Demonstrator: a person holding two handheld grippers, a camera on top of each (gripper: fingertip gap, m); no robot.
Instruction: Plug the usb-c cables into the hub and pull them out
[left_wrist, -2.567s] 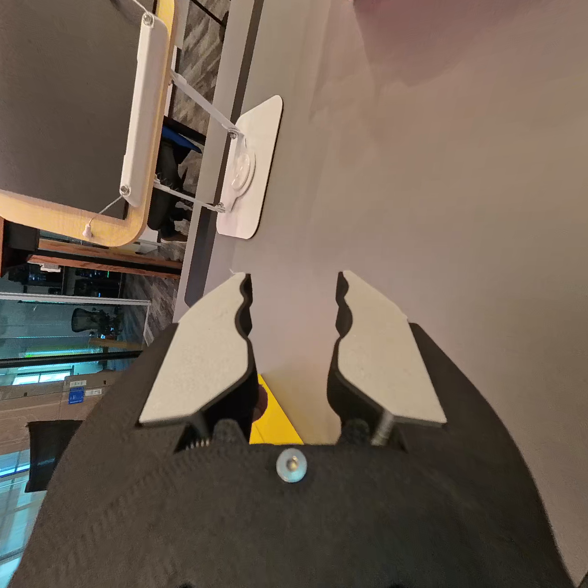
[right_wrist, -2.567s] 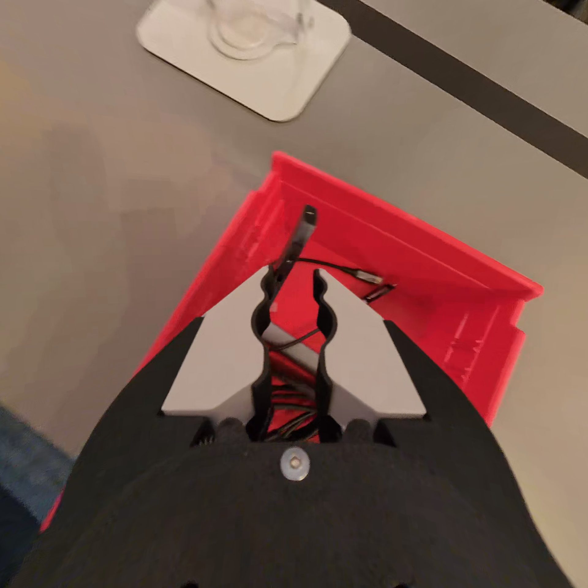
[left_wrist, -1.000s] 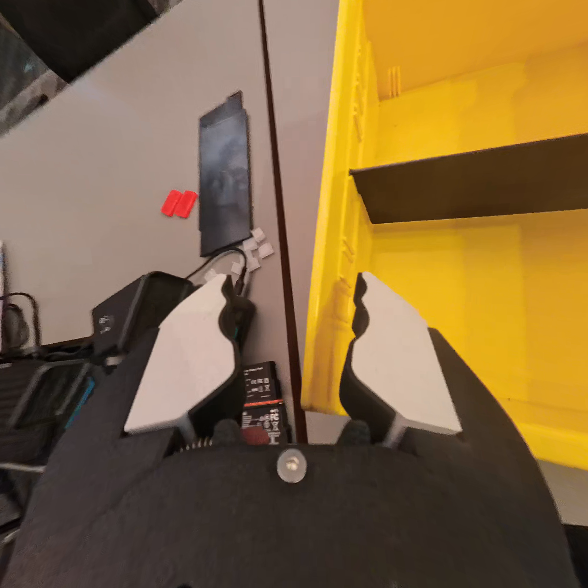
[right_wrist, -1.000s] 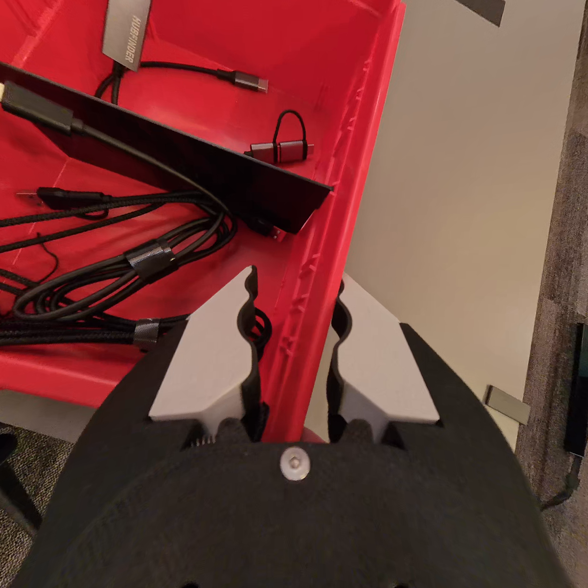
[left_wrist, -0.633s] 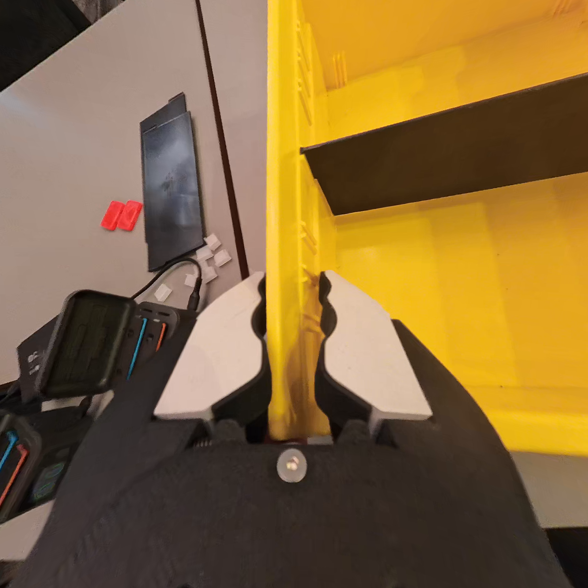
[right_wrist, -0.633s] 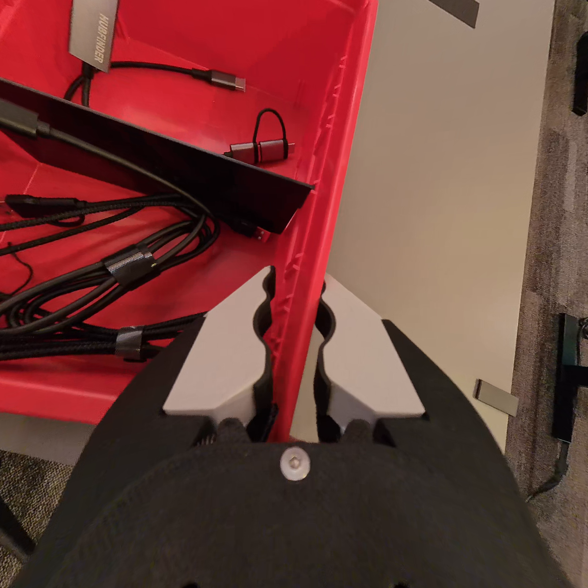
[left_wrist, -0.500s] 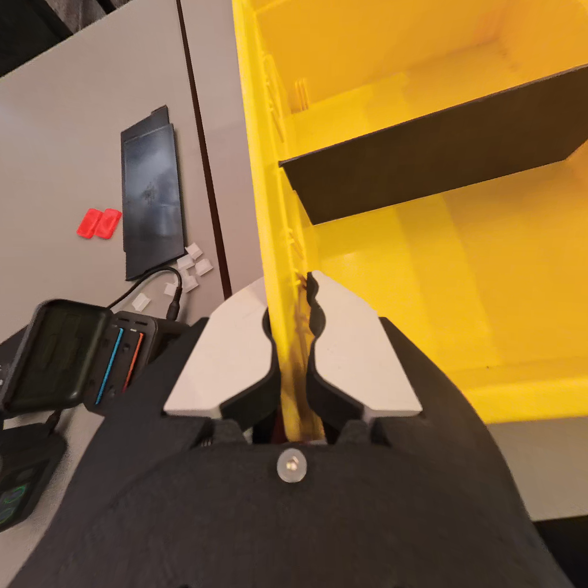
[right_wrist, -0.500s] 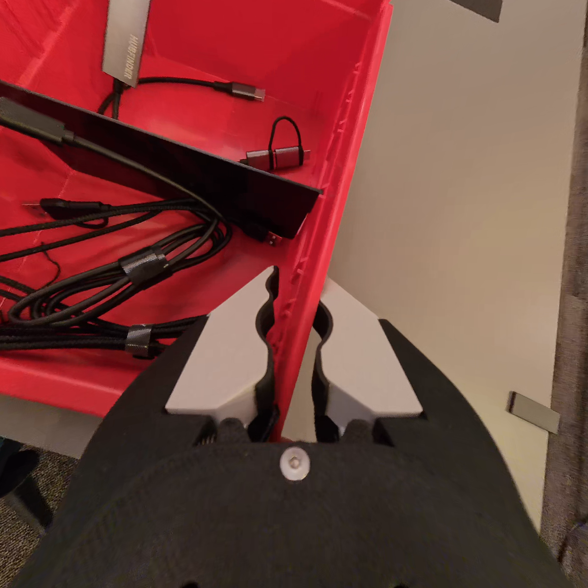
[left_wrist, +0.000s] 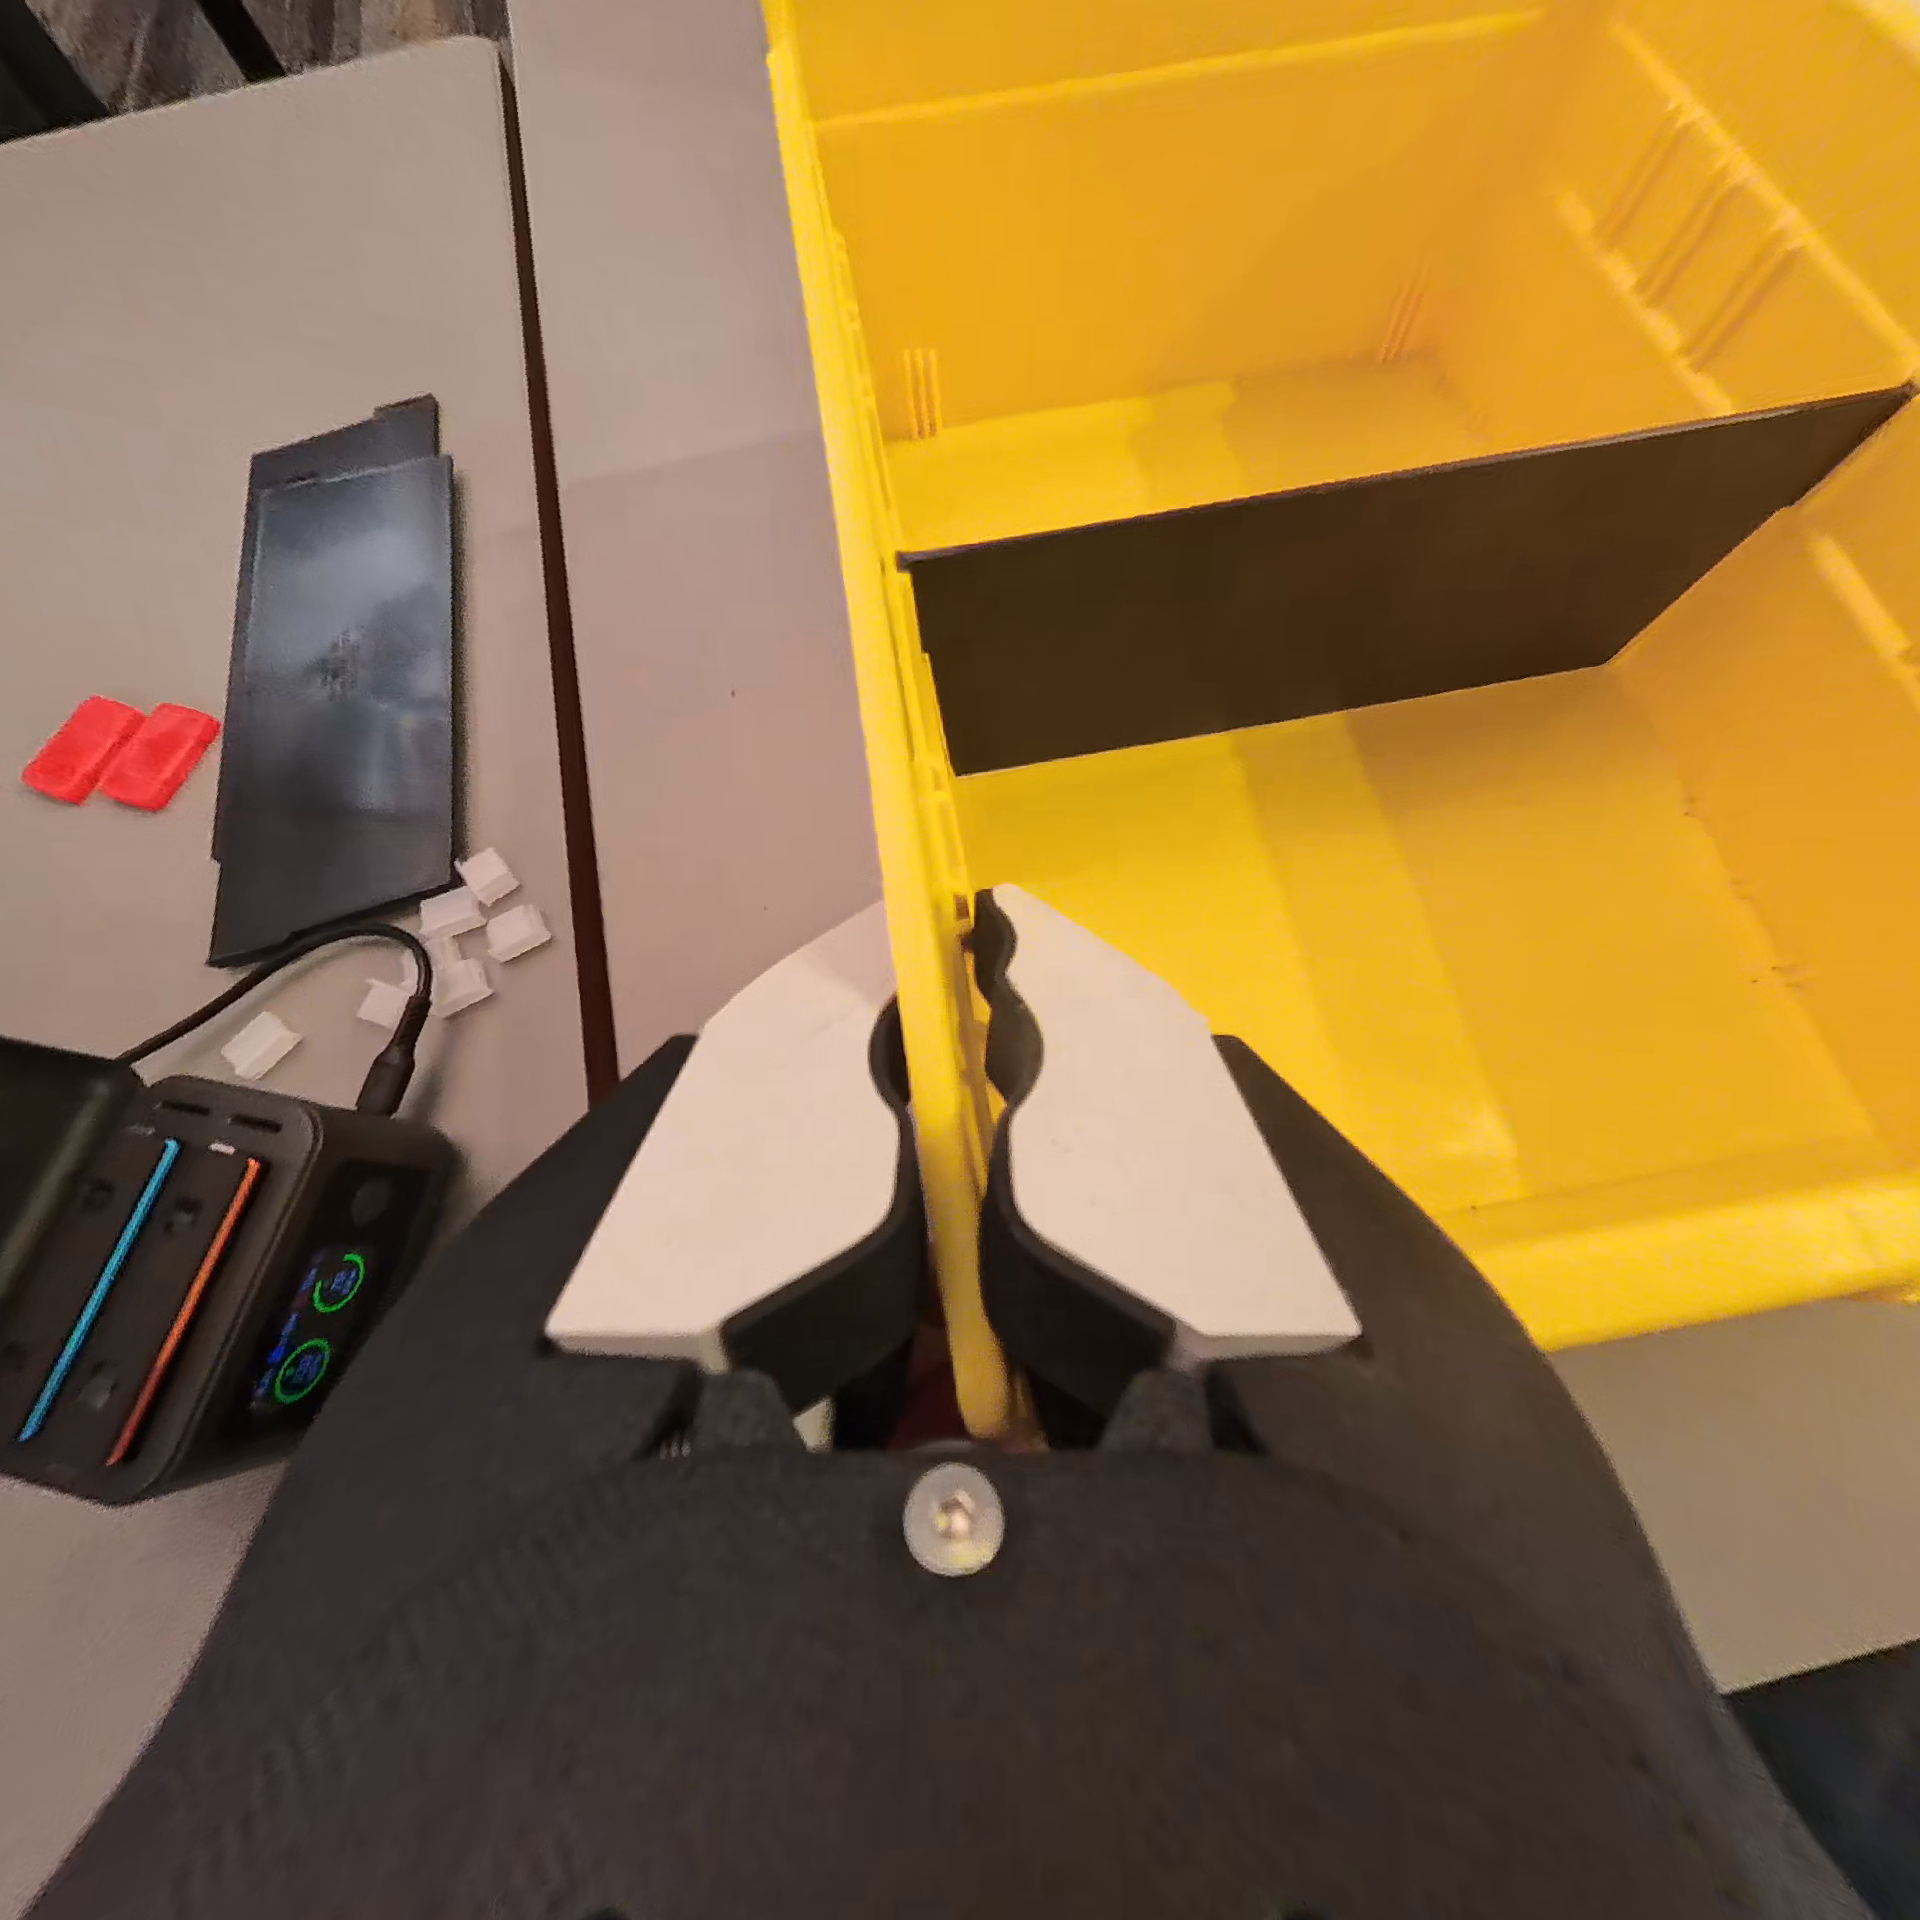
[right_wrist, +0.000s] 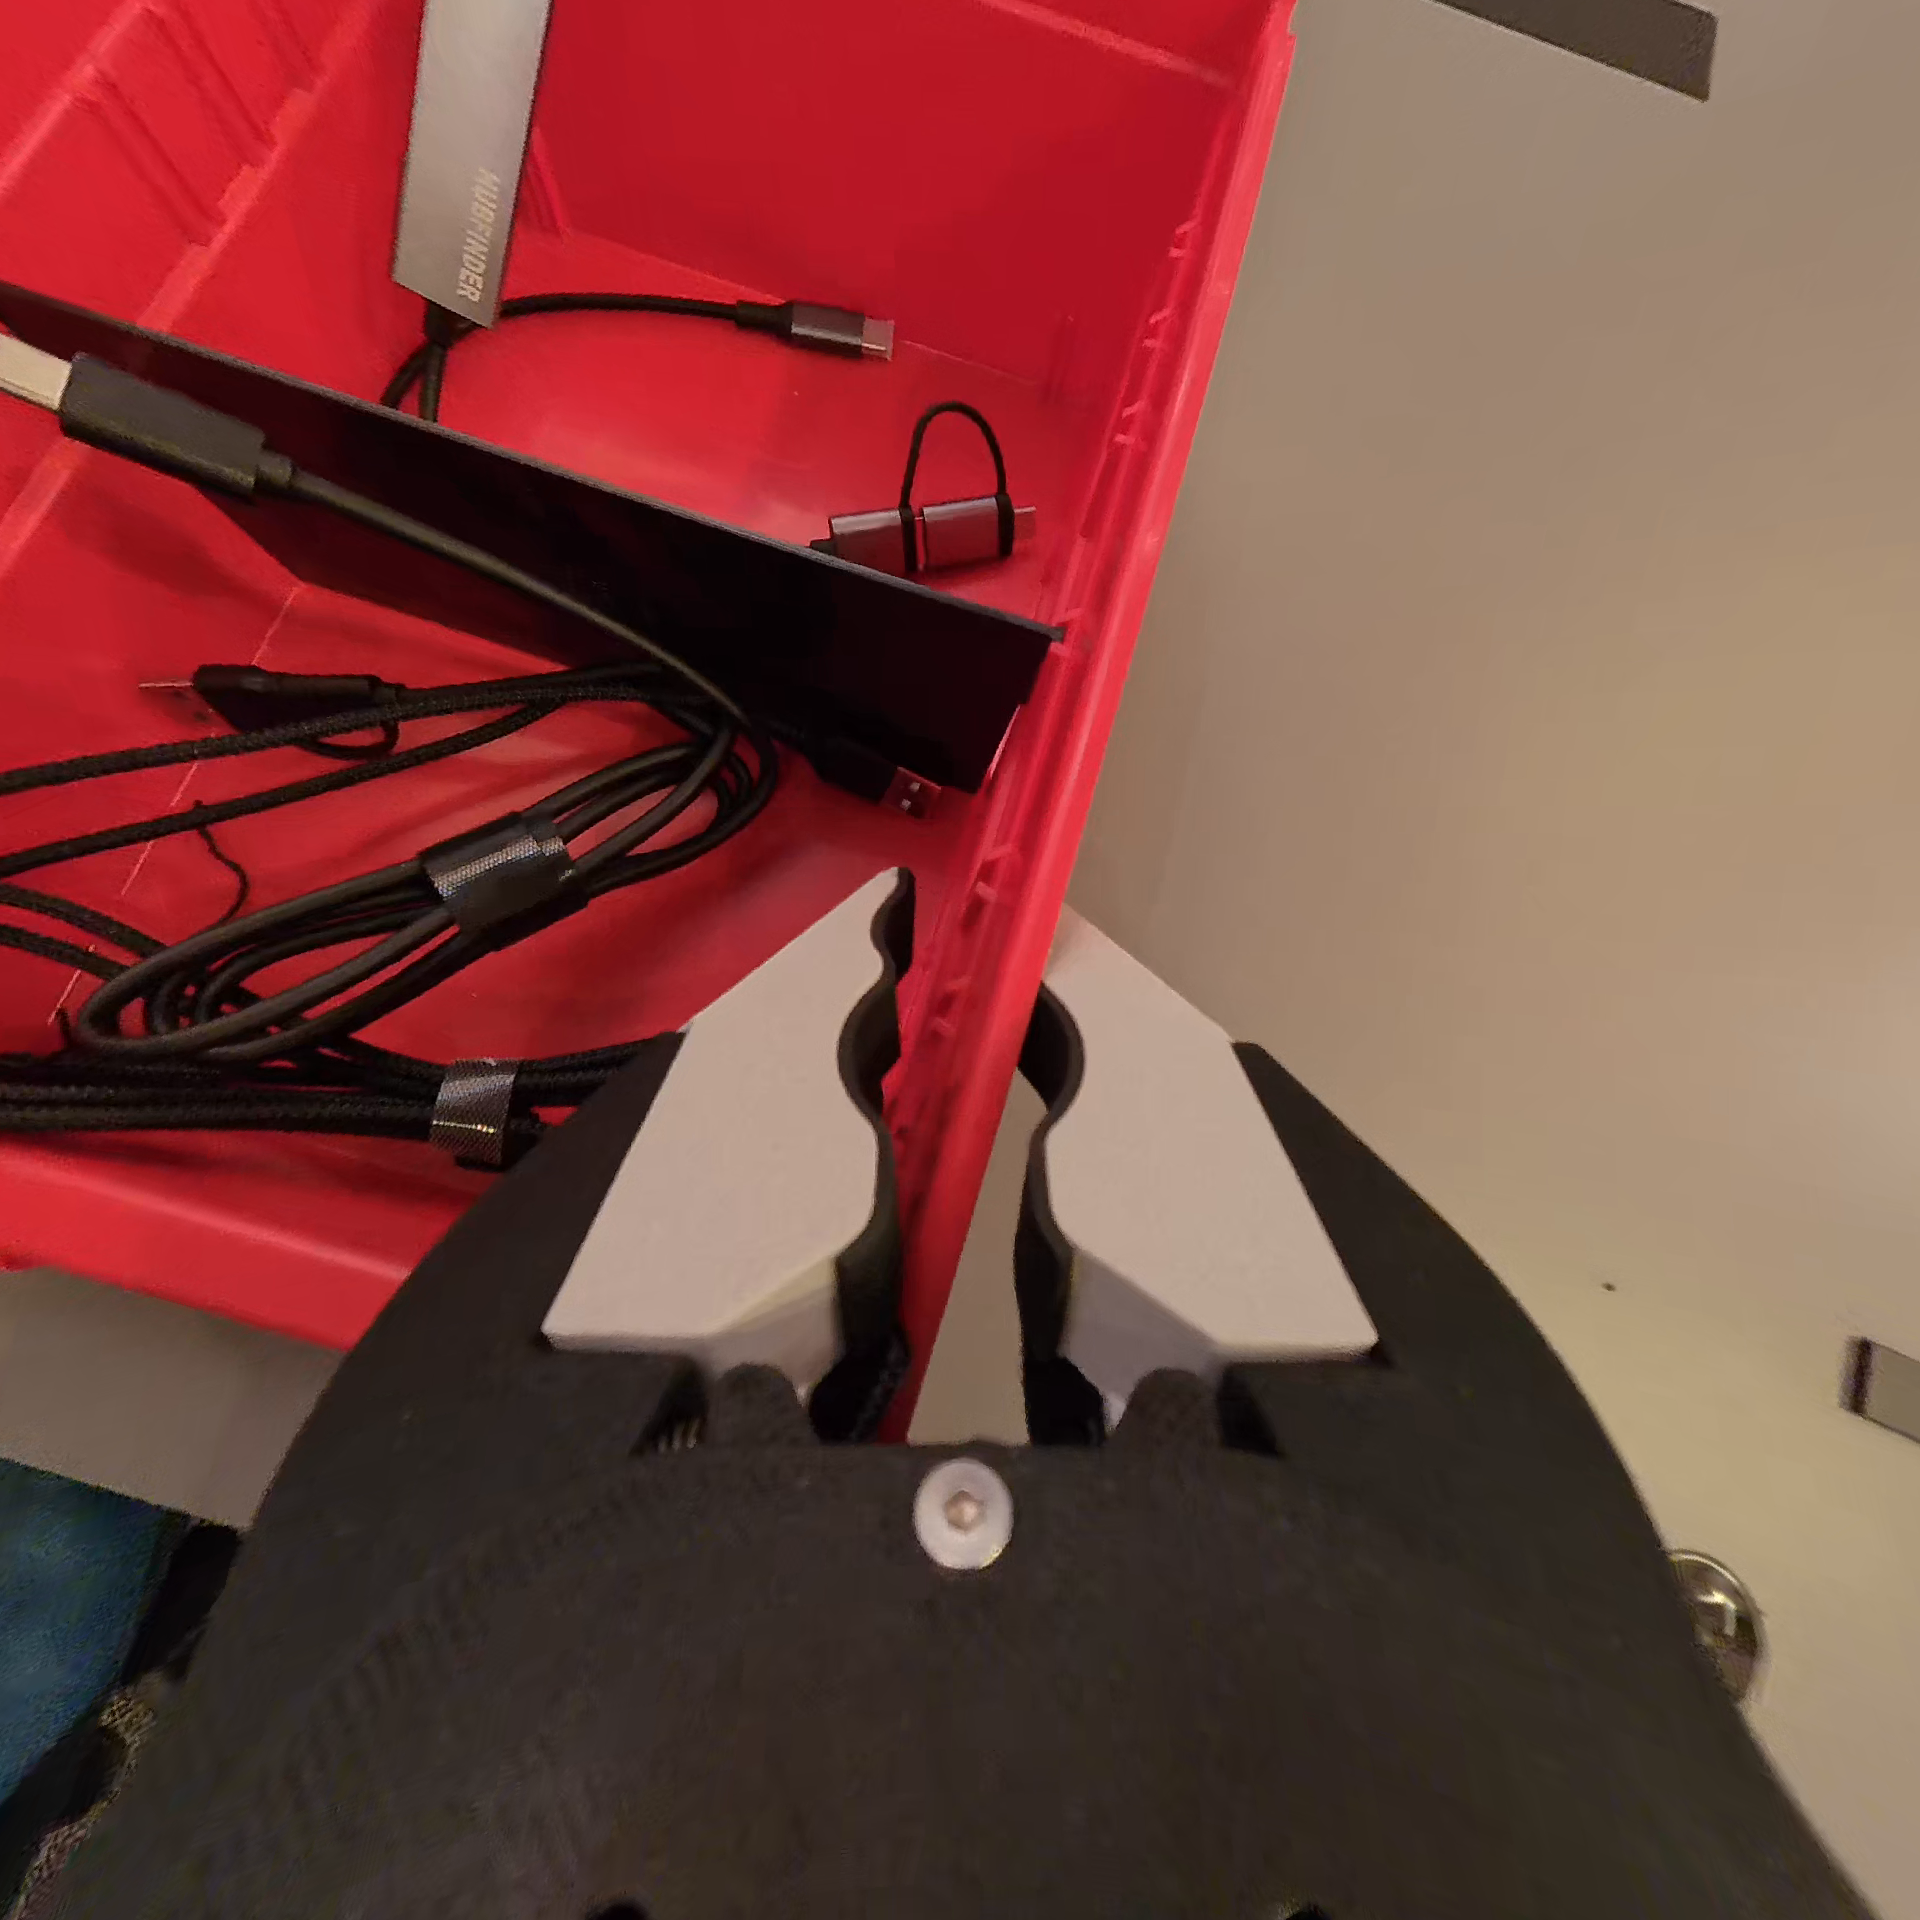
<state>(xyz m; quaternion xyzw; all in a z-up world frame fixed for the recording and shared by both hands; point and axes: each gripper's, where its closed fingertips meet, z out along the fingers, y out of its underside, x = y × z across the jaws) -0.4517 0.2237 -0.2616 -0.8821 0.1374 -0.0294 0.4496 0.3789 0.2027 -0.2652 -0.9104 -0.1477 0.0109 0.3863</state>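
My left gripper is shut on the left wall of an empty yellow bin with a black divider. My right gripper is shut on the right wall of a red bin. The red bin's far compartment holds a grey USB hub with its short cable and USB-C plug, plus a small grey adapter. Its near compartment, behind a black divider, holds several coiled black cables.
Left of the yellow bin on the grey table lie a black flat panel, two red pieces, several small white caps and a black charger unit with a plugged cable. The table edge lies right of the red bin. Tip to tip, the grippers are about 85 cm apart.
Both grippers moved onto the bin walls and closed on them. Since half a second ago the views have shifted slightly while the grips hold.
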